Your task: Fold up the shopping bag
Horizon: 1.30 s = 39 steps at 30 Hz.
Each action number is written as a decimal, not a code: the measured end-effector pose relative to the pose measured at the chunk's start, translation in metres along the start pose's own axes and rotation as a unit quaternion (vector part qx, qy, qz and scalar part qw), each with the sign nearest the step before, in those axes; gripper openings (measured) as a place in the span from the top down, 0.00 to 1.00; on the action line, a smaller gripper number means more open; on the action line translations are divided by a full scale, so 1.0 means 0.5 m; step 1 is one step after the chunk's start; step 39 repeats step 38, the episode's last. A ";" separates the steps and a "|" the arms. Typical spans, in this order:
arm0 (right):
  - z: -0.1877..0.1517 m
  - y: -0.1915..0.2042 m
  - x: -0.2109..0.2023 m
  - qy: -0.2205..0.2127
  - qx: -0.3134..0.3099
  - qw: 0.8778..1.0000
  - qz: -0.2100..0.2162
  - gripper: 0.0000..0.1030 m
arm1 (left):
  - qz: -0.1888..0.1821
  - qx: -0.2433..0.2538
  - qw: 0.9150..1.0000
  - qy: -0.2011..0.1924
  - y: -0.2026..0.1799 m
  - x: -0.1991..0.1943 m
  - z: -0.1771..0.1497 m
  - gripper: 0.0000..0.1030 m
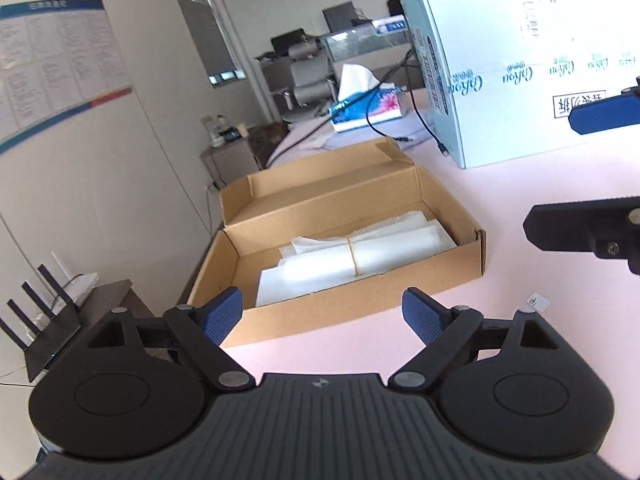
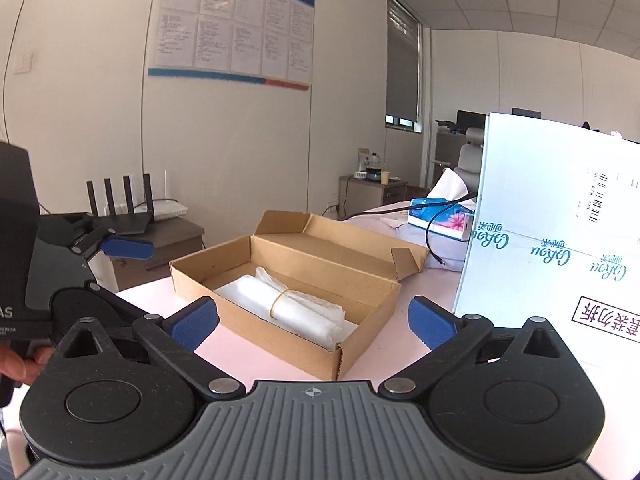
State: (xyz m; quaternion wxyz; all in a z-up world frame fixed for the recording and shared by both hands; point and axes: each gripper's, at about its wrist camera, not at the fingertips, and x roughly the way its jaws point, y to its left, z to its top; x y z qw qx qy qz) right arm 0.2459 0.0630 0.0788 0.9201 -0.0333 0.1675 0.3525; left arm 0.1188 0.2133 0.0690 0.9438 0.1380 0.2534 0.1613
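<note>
**Both claws gaping, bag bundle lying in the box**

My left claw (image 1: 322, 314) and right claw (image 2: 313, 326) are standing wide apart, gripping nothing. Beyond them, the rolled white shopping bag (image 2: 294, 306) is lying in the open cardboard box (image 1: 452, 276) on the pink table (image 1: 520, 184), banded, its long axis running along the box. The white carton (image 2: 560, 216) is reading "Cabou".

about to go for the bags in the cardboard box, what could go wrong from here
1. The bundle of plastic bags is held by a rubber band, so pulling out a single bag may drag the whole roll.
2. It lies low inside the cardboard box; the wide-open right tongs or left tongs could catch a box wall and shove it across the pink table.
3. The thin, slippery-looking film may slide out of the pads.
</note>
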 end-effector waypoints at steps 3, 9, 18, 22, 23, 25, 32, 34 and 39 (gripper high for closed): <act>-0.005 0.001 -0.032 -0.012 0.014 1.000 0.004 0.00 | -0.004 -0.027 0.999 -0.020 -0.004 -0.033 -0.006 0.00; -0.013 0.009 -0.052 -0.012 0.010 1.000 0.003 0.00 | 0.000 -0.045 0.999 -0.021 -0.010 -0.052 -0.013 0.00; -0.017 0.002 -0.056 -0.028 0.023 0.999 0.006 0.00 | 0.022 -0.053 0.998 -0.018 0.004 -0.051 -0.031 0.00; -0.023 -0.002 -0.054 -0.031 0.038 0.999 0.008 0.00 | 0.037 -0.046 0.998 -0.023 0.010 -0.049 -0.034 0.00; -0.025 -0.003 -0.052 -0.031 0.042 0.999 0.007 0.00 | 0.038 -0.049 0.998 -0.024 0.013 -0.049 -0.035 0.00; -0.027 -0.004 -0.050 -0.030 0.048 0.998 0.009 0.00 | 0.038 -0.051 0.998 -0.024 0.017 -0.048 -0.035 0.00; -0.036 0.000 -0.043 -0.026 0.055 0.998 0.023 0.00 | 0.021 -0.056 0.998 -0.021 0.017 -0.037 -0.047 0.00; -0.041 0.003 -0.043 -0.024 0.051 0.998 0.023 0.00 | 0.014 -0.066 0.998 -0.019 0.018 -0.032 -0.050 0.00; -0.044 0.003 -0.044 -0.021 0.050 0.998 0.024 0.00 | 0.008 -0.069 0.997 -0.024 0.014 -0.031 -0.056 0.00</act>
